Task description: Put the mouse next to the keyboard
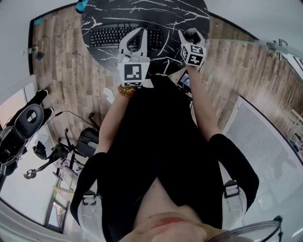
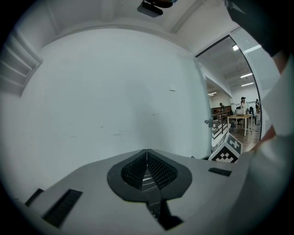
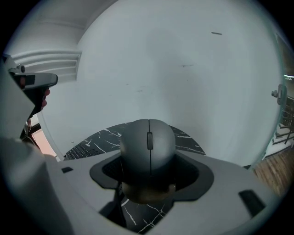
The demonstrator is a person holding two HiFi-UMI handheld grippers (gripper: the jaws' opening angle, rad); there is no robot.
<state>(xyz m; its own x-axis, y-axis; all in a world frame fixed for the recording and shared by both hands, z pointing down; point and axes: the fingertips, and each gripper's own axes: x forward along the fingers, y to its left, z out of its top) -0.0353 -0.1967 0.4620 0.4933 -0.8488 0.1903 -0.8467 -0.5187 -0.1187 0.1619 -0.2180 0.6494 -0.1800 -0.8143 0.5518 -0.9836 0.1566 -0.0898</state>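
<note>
My right gripper (image 3: 148,172) is shut on a grey mouse (image 3: 148,146), held up above the black marble table (image 3: 183,137). In the head view that right gripper (image 1: 191,35) holds the mouse (image 1: 191,33) to the right of the black keyboard (image 1: 106,35), which lies on the table (image 1: 180,14). The left gripper (image 1: 137,38) hovers over the keyboard's right part, and its jaws (image 2: 147,167) are pressed together with nothing between them. The keyboard (image 3: 82,150) shows low at the left in the right gripper view.
The round table stands against a white wall (image 2: 115,92). Wood floor (image 1: 66,80) surrounds it, with a black office chair (image 1: 23,127) at the left and a white panel (image 1: 265,142) at the right. A glass door and distant desks (image 2: 239,119) show at the right.
</note>
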